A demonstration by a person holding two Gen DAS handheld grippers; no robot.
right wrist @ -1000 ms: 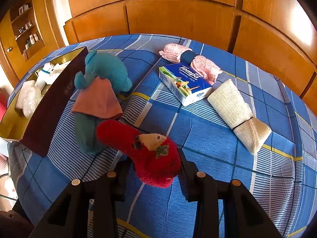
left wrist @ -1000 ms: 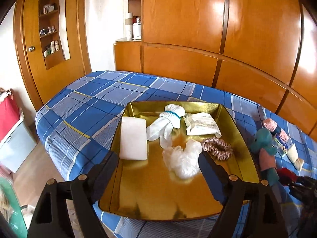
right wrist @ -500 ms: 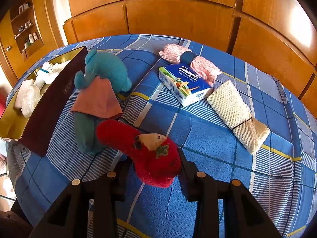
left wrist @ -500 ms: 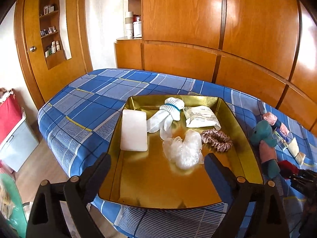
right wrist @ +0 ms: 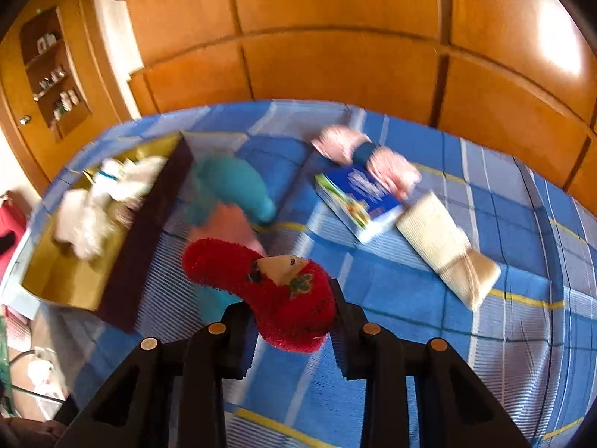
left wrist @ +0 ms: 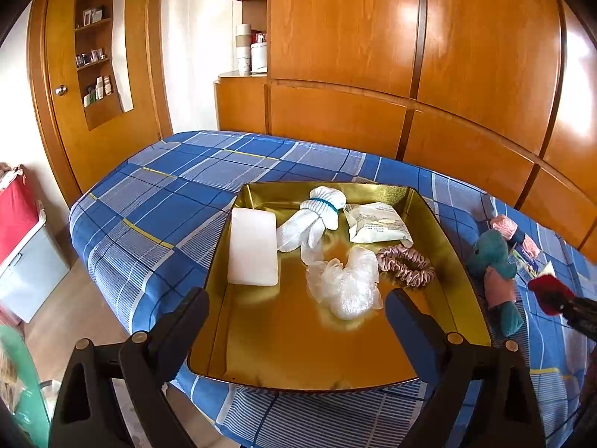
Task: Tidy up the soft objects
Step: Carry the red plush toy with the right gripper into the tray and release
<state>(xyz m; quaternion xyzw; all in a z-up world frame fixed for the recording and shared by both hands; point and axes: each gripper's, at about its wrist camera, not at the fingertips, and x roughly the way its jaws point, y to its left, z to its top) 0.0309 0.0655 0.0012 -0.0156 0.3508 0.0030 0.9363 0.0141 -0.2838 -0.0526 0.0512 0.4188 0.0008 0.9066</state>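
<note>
My right gripper (right wrist: pixel 291 330) had just been closing and clamped the red plush toy (right wrist: pixel 276 291), held clear above the bed (right wrist: pixel 429 306). My left gripper (left wrist: pixel 294 321) stood wide and empty over the gold tray's (left wrist: pixel 436 224) near edge. Beyond the toy, a teal plush (right wrist: pixel 231 186) lay beside the tray's right edge.

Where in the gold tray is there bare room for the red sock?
The tray's near half, this side of the white block and plastic puff, is bare. The far half is crowded: gloves, packet, scrunchie.
</note>
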